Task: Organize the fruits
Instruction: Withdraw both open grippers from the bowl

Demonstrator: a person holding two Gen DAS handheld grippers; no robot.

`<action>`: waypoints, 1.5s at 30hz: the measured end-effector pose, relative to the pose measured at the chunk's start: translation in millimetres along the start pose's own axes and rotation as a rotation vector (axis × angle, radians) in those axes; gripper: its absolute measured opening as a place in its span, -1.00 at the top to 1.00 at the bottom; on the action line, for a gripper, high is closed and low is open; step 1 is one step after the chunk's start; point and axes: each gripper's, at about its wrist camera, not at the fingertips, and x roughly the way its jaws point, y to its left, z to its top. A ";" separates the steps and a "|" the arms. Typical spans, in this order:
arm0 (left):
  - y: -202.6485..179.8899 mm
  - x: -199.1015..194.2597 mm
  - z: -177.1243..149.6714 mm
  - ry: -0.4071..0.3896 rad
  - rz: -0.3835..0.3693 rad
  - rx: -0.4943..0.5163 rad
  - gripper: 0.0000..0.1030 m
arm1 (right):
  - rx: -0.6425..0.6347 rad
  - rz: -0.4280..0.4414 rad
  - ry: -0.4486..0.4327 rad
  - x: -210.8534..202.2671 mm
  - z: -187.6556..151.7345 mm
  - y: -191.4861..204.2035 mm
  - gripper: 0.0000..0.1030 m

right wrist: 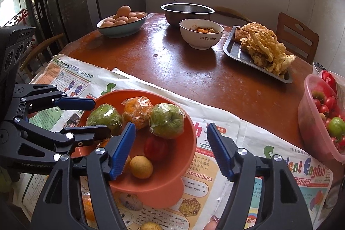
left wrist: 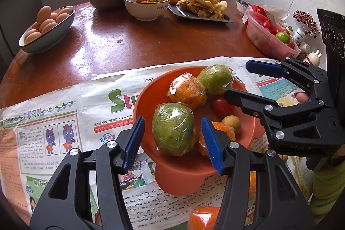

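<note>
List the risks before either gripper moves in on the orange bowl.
1. The wrapped fruits are piled in the bowl; slick film may slip between the pads.
2. The left gripper and right gripper both hang open over the bowl and may collide.
3. Pushing the bowl may slide the newspaper.

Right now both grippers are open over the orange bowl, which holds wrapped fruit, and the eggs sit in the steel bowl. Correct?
Not quite. The eggs sit in a teal bowl; the right wrist view shows the steel bowl separate. The rest holds.
</note>
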 end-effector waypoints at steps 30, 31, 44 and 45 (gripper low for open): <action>-13.0 -44.2 -11.2 -0.073 0.016 -0.028 -0.69 | 0.052 -0.035 -0.096 -61.6 -21.4 -7.5 -0.82; -14.4 -46.0 -11.9 -0.076 0.016 -0.027 -0.71 | 0.053 -0.036 -0.101 -64.7 -22.8 -7.4 -0.82; -29.9 -63.7 -24.9 -0.097 0.012 -0.013 -0.81 | 0.059 -0.055 -0.133 -90.6 -39.5 -6.8 -0.85; -31.5 -64.6 -25.9 -0.097 0.010 -0.011 -0.81 | 0.061 -0.056 -0.136 -92.8 -41.5 -7.2 -0.85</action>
